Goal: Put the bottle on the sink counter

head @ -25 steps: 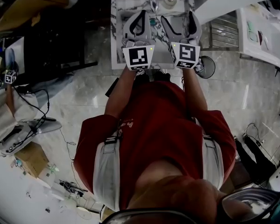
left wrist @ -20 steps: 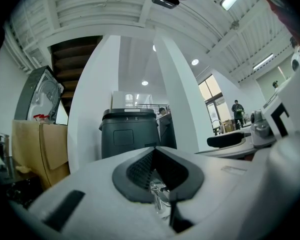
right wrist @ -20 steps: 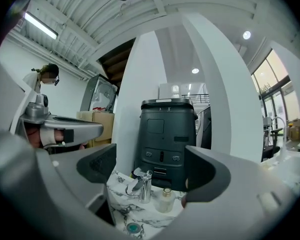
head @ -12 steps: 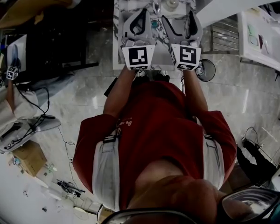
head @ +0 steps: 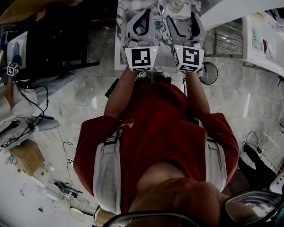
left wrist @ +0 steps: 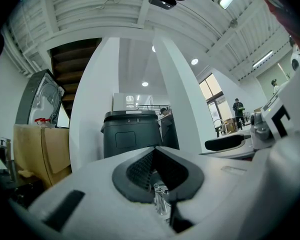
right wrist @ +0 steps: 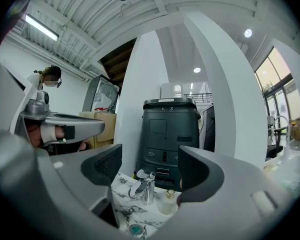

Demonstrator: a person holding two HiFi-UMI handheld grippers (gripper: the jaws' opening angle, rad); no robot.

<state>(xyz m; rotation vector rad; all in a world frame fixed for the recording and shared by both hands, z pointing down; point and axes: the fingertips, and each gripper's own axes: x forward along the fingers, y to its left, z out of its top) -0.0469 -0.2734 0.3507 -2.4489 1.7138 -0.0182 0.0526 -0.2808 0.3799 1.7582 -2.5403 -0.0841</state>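
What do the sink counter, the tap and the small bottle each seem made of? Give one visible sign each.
Sink counter: marble or marble-look stone, white with dark veins.
Tap: polished metal, mirror-like shine.
Bottle: pale, matt; possibly plastic or frosted glass, too small to tell.

Wearing a red short-sleeved shirt with pale grey shoulder straps, and at 12 o'clock the white left gripper and right gripper have black-and-white marker cubes.

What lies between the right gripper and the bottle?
Only bare marbled counter, in the right gripper view. The right gripper's jaws have just been closing, empty, short of the bottle.
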